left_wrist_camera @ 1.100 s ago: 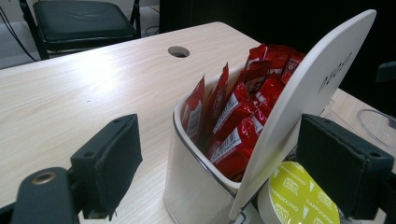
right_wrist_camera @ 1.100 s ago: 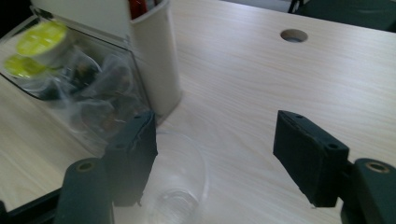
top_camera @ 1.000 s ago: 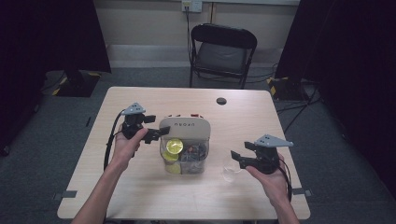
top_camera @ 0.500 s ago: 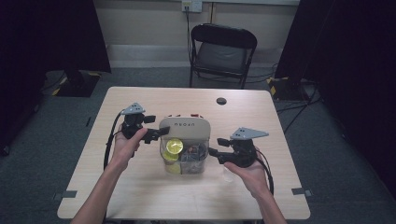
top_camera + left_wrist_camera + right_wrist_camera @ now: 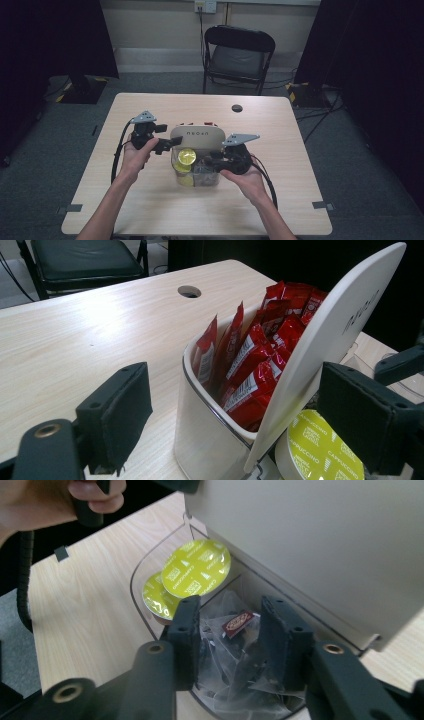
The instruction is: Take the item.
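Note:
A storage box (image 5: 199, 181) stands mid-table with its white lid (image 5: 196, 136) tilted up. In the left gripper view the lid (image 5: 330, 340) leans on the right-hand jaw of my left gripper (image 5: 240, 405), which is open wide. Red sachets (image 5: 255, 360) fill the white compartment. My right gripper (image 5: 230, 611) reaches into the clear compartment. Its jaws have just been closing and now straddle clear-wrapped tea bags (image 5: 235, 625); I cannot tell whether the pads press on them. Two yellow-green capsules (image 5: 196, 569) lie just beyond. In the high view the left gripper (image 5: 170, 143) is at the lid's left edge and the right gripper (image 5: 208, 159) is over the box.
A round cable hole (image 5: 236, 108) sits near the table's far edge. A black folding chair (image 5: 239, 54) stands behind the table (image 5: 100, 150). Bare tabletop lies left, right and in front of the box. The left hand (image 5: 85, 497) appears beyond the box in the right gripper view.
My right gripper has moved left from the table's right side to the box, and its jaws have narrowed. The left gripper and the raised lid have stayed put.

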The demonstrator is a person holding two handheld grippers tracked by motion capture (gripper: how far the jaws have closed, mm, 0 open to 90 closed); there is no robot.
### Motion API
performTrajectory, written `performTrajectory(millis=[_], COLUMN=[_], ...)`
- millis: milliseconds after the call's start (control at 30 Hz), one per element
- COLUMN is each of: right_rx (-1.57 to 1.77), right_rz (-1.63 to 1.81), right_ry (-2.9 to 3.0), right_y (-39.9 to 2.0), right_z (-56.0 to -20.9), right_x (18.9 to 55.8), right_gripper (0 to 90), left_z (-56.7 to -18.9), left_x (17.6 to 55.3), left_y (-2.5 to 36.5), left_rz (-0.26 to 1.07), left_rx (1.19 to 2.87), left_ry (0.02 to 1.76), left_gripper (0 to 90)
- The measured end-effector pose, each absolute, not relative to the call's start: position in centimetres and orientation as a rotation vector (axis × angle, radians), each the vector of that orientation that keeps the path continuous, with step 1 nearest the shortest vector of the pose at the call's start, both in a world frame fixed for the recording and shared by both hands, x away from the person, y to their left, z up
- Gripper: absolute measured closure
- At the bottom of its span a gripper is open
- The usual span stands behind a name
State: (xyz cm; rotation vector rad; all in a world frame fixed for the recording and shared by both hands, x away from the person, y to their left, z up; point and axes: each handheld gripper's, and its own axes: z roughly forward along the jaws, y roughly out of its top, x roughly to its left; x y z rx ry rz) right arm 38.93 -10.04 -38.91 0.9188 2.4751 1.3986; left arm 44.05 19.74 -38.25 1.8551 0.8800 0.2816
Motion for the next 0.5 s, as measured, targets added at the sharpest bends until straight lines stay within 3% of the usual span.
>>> performTrajectory(millis=[500], right_rx=[0.949], right_rz=[1.296], right_ry=[2.540], right_y=[-8.9], right_z=[-39.9], right_x=[40.5], right_gripper=[63.9], left_z=[-38.2], left_x=[44.1], left_y=[20.0], left_rz=[0.277], left_rx=[1.857], left_ry=[0.879], left_gripper=[14.4])
